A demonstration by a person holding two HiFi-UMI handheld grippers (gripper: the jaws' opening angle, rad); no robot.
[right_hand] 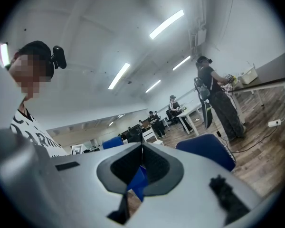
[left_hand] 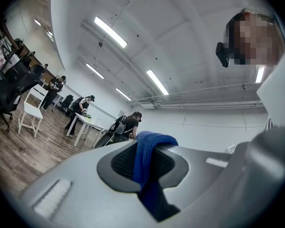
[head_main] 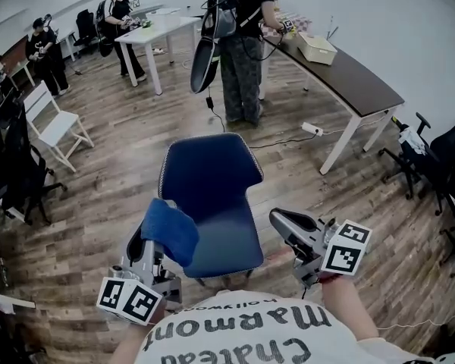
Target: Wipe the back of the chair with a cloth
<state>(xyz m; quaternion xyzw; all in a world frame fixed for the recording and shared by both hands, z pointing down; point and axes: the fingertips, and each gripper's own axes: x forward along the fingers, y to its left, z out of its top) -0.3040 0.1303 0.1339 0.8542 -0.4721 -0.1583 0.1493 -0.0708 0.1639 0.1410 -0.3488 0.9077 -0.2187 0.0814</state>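
Between my left gripper's (left_hand: 148, 155) jaws the blue cloth (head_main: 171, 230) sits clamped, draped over the tips. My right gripper (right_hand: 141, 156) is closed on nothing. The chair (head_main: 212, 192) stands just ahead. Dragged across its back, the loosely hanging cloth could snag and pull free.

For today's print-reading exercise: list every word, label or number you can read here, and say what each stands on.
"Chateau Marmont": upside down, on the person's white shirt.
"Hollywood": smaller, upside down, same shirt.
Marker cubes: black-and-white squares only, no words.
Nothing else is readable.
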